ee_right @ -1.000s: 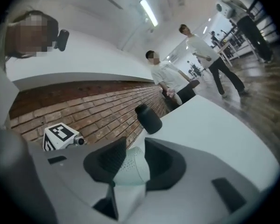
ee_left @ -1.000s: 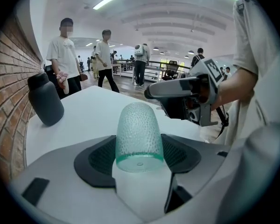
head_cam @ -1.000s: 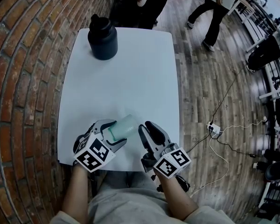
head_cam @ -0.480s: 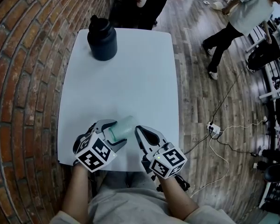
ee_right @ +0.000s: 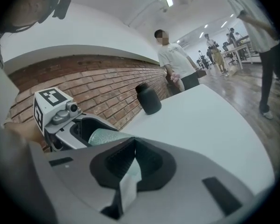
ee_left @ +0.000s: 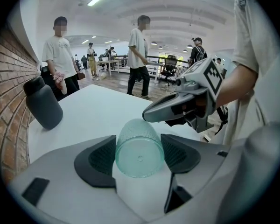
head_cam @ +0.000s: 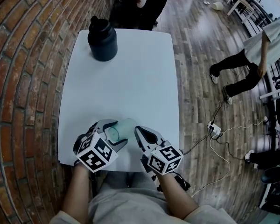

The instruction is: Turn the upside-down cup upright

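Note:
A translucent teal cup (head_cam: pixel 125 126) is near the white table's (head_cam: pixel 130 69) front edge. My left gripper (head_cam: pixel 116 133) is shut on it. In the left gripper view the cup (ee_left: pixel 139 148) sits between the two pads (ee_left: pixel 100 160), lying over with its closed base toward the camera and its mouth pointing away. My right gripper (head_cam: pixel 138 132) is just right of the cup, jaws shut with nothing between them. The right gripper view shows its closed tips (ee_right: pixel 133 146) with the cup (ee_right: pixel 102 135) beyond them to the left, inside the left gripper (ee_right: pixel 60 115).
A dark bottle (head_cam: pixel 102 38) stands at the table's far left corner. A brick wall (head_cam: pixel 23 78) runs along the left side. A person (head_cam: pixel 252 55) walks on the wooden floor to the right, where a power strip (head_cam: pixel 213 128) and cables lie.
The right gripper's jaws have closed and it has dropped slightly beside the cup. The left gripper keeps the cup in place. The person on the floor has walked to the right.

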